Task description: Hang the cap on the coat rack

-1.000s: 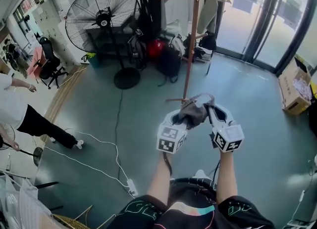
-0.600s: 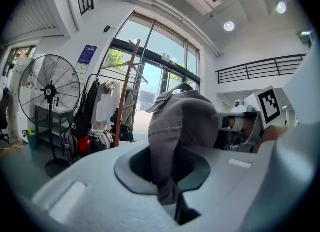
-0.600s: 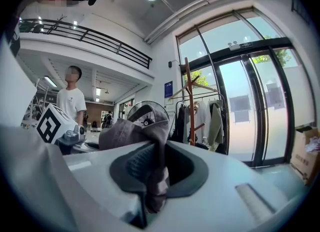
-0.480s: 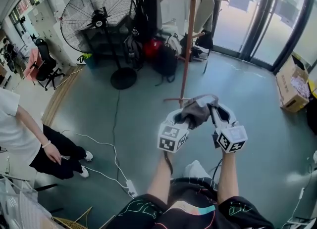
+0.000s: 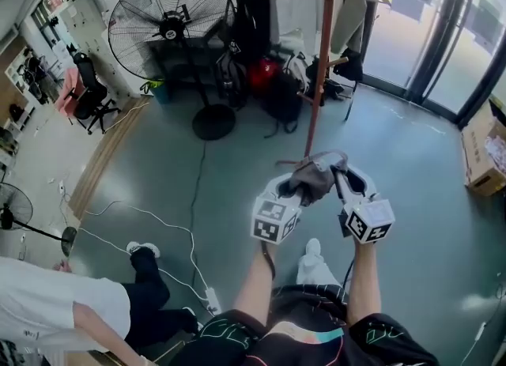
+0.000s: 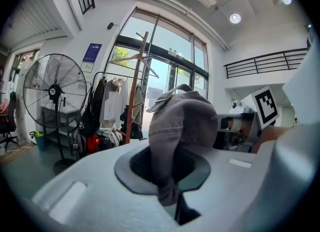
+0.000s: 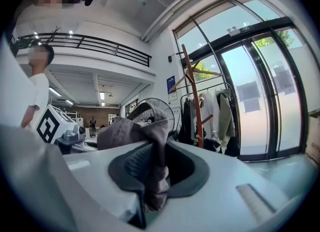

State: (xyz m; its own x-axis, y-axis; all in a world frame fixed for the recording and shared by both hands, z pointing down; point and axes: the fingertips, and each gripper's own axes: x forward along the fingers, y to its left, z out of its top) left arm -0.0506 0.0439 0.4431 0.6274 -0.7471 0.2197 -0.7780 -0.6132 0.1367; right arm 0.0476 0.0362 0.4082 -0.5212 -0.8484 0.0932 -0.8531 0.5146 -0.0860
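Observation:
A crumpled grey cap [image 5: 310,181] hangs between my two grippers, held out in front of me above the floor. My left gripper [image 5: 294,188] is shut on one side of it; in the left gripper view the cap's cloth [image 6: 182,126] is pinched in the narrow slot of that gripper [image 6: 172,198]. My right gripper [image 5: 338,180] is opening. In its own view the cap's other edge [image 7: 135,128] still hangs down between the jaws of that gripper [image 7: 150,203], and the pads no longer press on it. The wooden coat rack [image 5: 320,64] stands ahead, slightly right, its pegs up high.
A big standing fan [image 5: 170,24] is ahead on the left. Bags and a red helmet [image 5: 269,80] crowd the rack's foot. A white cable with a power strip [image 5: 209,301] crosses the floor. A person in white [image 5: 71,317] crouches near left. A cardboard box [image 5: 484,151] stands right.
The person in white has moved from the middle left down to the near left corner. Both grippers and the cap keep their places in front of me.

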